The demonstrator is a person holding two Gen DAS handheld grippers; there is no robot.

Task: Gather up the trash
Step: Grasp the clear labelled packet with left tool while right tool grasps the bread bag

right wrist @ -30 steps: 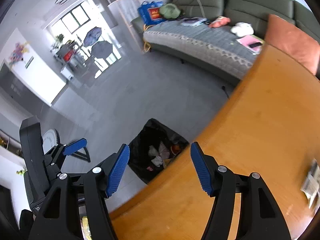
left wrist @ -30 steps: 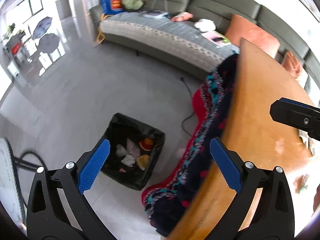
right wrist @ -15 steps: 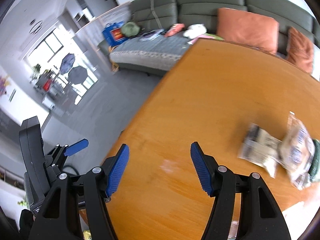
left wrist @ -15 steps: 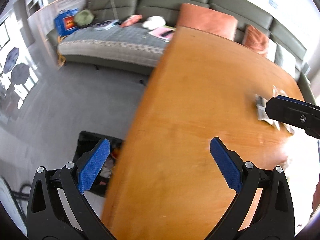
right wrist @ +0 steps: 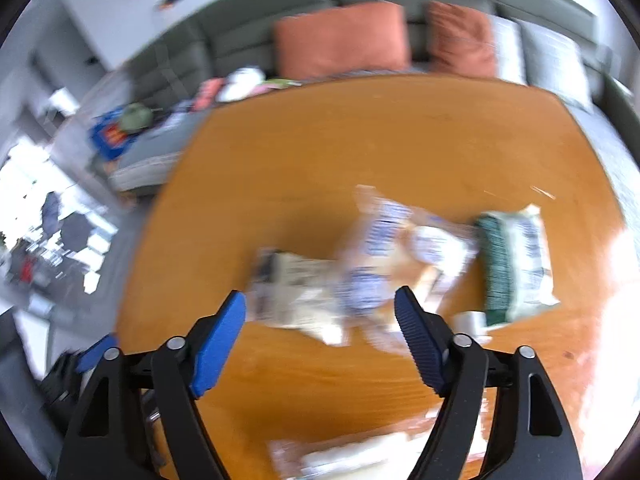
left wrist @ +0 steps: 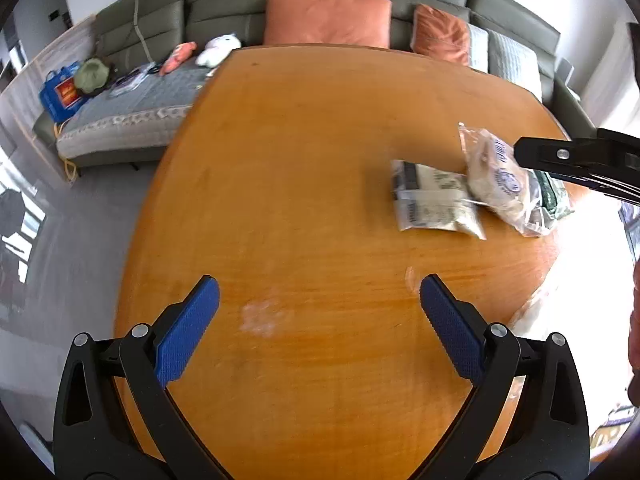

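Both tongs are held above the worktop (left wrist: pixel 304 184), jaws apart and empty: left tongs (left wrist: pixel 319 322), right tongs (right wrist: pixel 320 330). Three packets are laid in a row: grey packet (left wrist: pixel 434 200), clear bag (left wrist: pixel 496 178) tilted across it, green packet (right wrist: pixel 514 264) lying lengthwise away.

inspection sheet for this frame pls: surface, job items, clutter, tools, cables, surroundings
Surface: wooden table, orange top with a pale smudge near the left tool.
Job's things: three packets bunched together: flat grey-white packet, clear bag with blue print overlapping it, green-and-white packet. More pale wrappers at the near edge, blurred.
Clutter: nothing else seen on the table.
Grippers: left tool open, empty, over bare wood. Right tool open, empty, just short of the packets.
Cables: thin cord on the sofa back; none on the table.
Surroundings: grey-green sofa, two orange cushions, soft toy, blue bag.
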